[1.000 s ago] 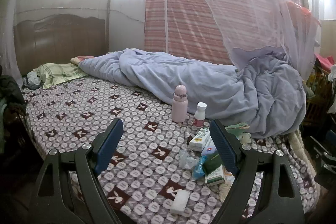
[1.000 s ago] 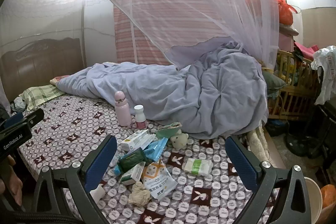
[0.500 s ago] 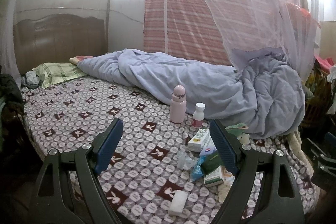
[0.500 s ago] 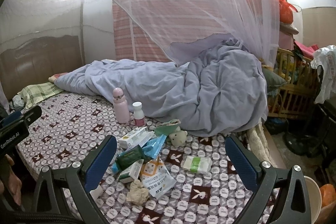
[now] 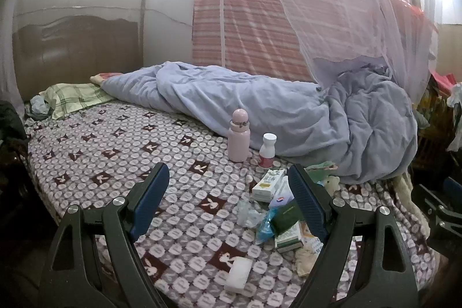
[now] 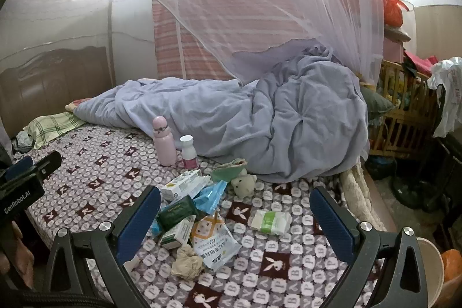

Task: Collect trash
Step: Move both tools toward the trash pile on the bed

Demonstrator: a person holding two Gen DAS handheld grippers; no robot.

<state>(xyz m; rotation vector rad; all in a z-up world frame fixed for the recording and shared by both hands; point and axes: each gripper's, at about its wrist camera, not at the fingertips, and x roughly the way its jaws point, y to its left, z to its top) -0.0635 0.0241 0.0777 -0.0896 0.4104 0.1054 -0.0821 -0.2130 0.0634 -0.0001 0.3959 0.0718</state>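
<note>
A heap of litter lies on the patterned bed sheet (image 6: 277, 259): a crumpled paper ball (image 6: 187, 264), a white-orange packet (image 6: 213, 243), a dark green pouch (image 6: 177, 214), a blue wrapper (image 6: 209, 197), white cartons (image 6: 180, 186) and a green-white tissue pack (image 6: 270, 221). My right gripper (image 6: 235, 215) hangs open above the heap, holding nothing. My left gripper (image 5: 228, 192) is open too, over the sheet left of the same heap (image 5: 284, 218). A white block (image 5: 238, 274) lies near the bed's front edge.
A pink flask (image 6: 164, 141) and a small white-capped bottle (image 6: 188, 152) stand upright beside a rumpled lilac quilt (image 6: 288, 120). A small plush toy (image 6: 244, 184) sits by the litter. Mosquito netting (image 6: 288, 5) drapes overhead. A wooden crib (image 6: 404, 111) and a pale bin (image 6: 430, 273) are at the right.
Both grippers have eased slightly forward toward the bed, so the litter sits a little closer in both views. Both stay open; nothing has been picked up.
</note>
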